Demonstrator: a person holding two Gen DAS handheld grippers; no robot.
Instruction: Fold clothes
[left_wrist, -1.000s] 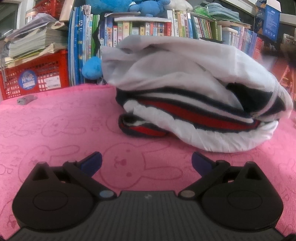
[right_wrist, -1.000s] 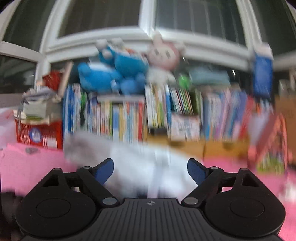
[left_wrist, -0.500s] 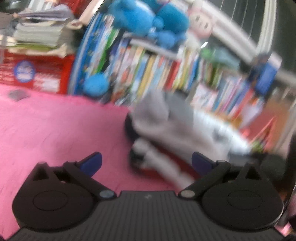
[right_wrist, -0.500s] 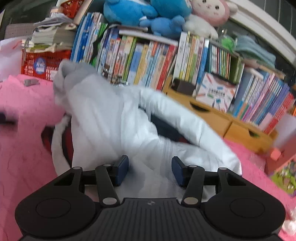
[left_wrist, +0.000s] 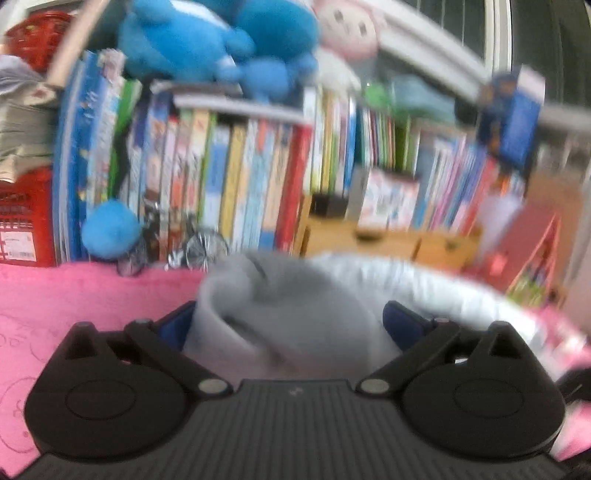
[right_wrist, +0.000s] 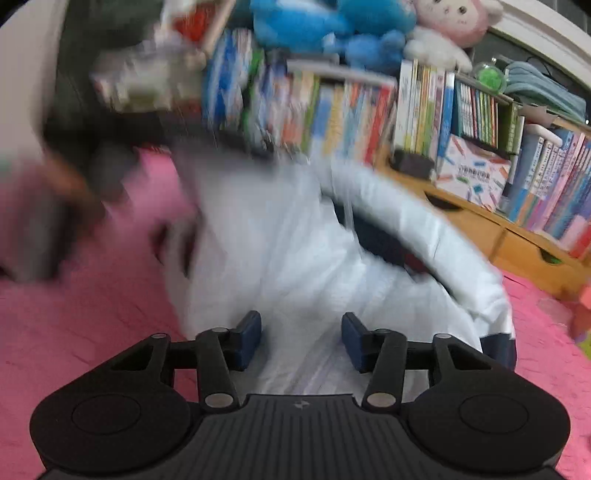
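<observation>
A white garment with dark and red stripes (right_wrist: 295, 236) lies bunched on the pink blanket (right_wrist: 92, 314). My right gripper (right_wrist: 301, 338) stands over its near edge, its jaws half closed, and a thick fold of white cloth fills the gap between its blue pads (right_wrist: 249, 334). In the left wrist view the same garment (left_wrist: 295, 306) looks grey and blurred. My left gripper (left_wrist: 291, 325) has pushed into it with the jaws wide apart, so a hump of cloth sits between the fingers (left_wrist: 404, 325) and they do not pinch it.
A bookshelf (right_wrist: 424, 99) packed with books runs along the back, with blue (left_wrist: 207, 40) and pink plush toys (right_wrist: 458, 18) on top. A wooden drawer unit (right_wrist: 517, 232) stands at the right, a red basket (left_wrist: 22, 218) at the left. A blurred dark shape (right_wrist: 55, 206) sits left of the garment.
My left gripper swung right and moved up into the garment, which now sits between its fingers. My right gripper dropped onto the garment and its jaws narrowed from wide open onto a fold.
</observation>
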